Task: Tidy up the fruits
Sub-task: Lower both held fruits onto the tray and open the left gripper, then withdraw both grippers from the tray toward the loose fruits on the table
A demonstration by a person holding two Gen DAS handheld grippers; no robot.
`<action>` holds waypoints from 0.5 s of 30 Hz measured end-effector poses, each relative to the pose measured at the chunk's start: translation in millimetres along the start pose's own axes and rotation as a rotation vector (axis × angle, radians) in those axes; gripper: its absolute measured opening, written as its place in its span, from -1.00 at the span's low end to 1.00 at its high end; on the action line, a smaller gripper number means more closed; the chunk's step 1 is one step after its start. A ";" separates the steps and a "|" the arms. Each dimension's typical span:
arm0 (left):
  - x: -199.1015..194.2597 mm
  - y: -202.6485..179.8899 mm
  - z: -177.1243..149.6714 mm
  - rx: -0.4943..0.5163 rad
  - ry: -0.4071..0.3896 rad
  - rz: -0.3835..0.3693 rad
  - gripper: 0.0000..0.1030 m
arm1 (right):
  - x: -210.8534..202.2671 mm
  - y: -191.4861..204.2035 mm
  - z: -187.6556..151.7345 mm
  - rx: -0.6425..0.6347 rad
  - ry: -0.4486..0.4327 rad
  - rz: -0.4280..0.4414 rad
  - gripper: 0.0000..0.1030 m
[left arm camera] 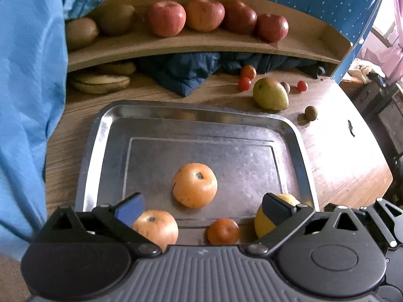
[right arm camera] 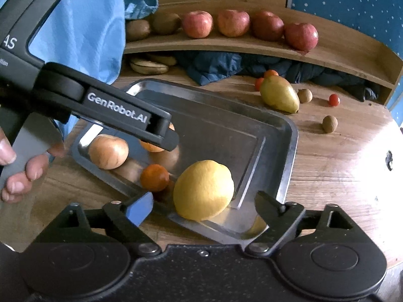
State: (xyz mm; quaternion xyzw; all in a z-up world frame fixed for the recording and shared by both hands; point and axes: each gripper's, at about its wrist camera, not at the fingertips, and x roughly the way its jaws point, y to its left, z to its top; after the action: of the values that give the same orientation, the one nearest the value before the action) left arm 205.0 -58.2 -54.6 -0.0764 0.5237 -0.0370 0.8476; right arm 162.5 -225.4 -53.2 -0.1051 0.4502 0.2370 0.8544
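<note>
Tray [left arm camera: 108,125] on table [left arm camera: 340,156] holds two persimmons [left arm camera: 194,185], tangerine [left arm camera: 223,231], lemon [right arm camera: 203,190] at near right corner. Far half of tray bare. Left gripper [left arm camera: 201,205] spread, empty, above tray's near edge. Right gripper [right arm camera: 204,205] wide apart, lemon between fingers, untouched. Mango [left arm camera: 270,93] on table beyond tray, long axis pointing right. Apples [left arm camera: 166,19] on shelf.
</note>
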 end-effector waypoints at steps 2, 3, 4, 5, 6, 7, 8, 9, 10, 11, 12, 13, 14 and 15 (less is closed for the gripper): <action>-6.2 -0.9 -4.6 -0.003 -0.006 0.004 0.99 | -5.1 -0.3 -2.6 -0.011 -0.005 0.010 0.90; -9.6 -1.0 -7.7 -0.004 -0.007 0.007 0.99 | -7.2 -0.4 -4.2 -0.016 -0.004 0.015 0.90; -11.7 -1.5 -10.3 -0.004 -0.007 0.011 0.99 | -8.6 -0.7 -5.6 -0.019 -0.003 0.018 0.91; -14.7 -1.3 -13.8 -0.004 -0.007 0.015 0.99 | -10.4 -1.1 -7.5 -0.022 -0.003 0.020 0.93; -17.6 -1.5 -17.3 -0.002 -0.004 0.021 0.99 | -11.9 -1.5 -9.4 -0.023 -0.002 0.022 0.94; -20.3 -1.7 -21.2 0.001 -0.001 0.026 0.99 | -13.2 -2.2 -11.3 -0.024 0.001 0.022 0.94; -22.9 -1.9 -24.5 0.006 0.004 0.032 0.99 | -14.1 -2.6 -13.0 -0.025 0.004 0.020 0.95; -25.4 -2.0 -28.2 0.011 0.010 0.038 0.99 | -15.1 -3.1 -15.0 -0.028 0.008 0.016 0.96; -27.6 -2.2 -32.3 0.017 0.019 0.046 0.99 | -16.1 -3.6 -17.4 -0.030 0.012 0.010 0.96; -29.0 -2.9 -35.8 0.022 0.029 0.053 0.99 | -17.0 -4.8 -20.0 -0.031 0.018 0.004 0.97; -30.2 -3.2 -39.9 0.028 0.040 0.060 0.99 | -17.9 -6.4 -22.6 -0.029 0.023 0.001 0.97; -31.2 -3.6 -44.0 0.033 0.051 0.069 0.99 | -18.8 -8.7 -24.9 -0.024 0.028 -0.001 0.97; -31.5 -3.3 -47.6 0.035 0.062 0.078 0.99 | -19.7 -11.3 -27.3 -0.016 0.034 -0.003 0.98; -31.7 -3.2 -51.6 0.034 0.075 0.087 0.99 | -20.5 -13.7 -29.2 -0.008 0.038 -0.006 0.98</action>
State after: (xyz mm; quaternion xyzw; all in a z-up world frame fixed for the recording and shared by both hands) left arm 144.7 -61.5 -48.7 -0.0375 0.5575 -0.0119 0.8293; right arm 138.4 -255.1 -53.6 -0.1145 0.4650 0.2342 0.8461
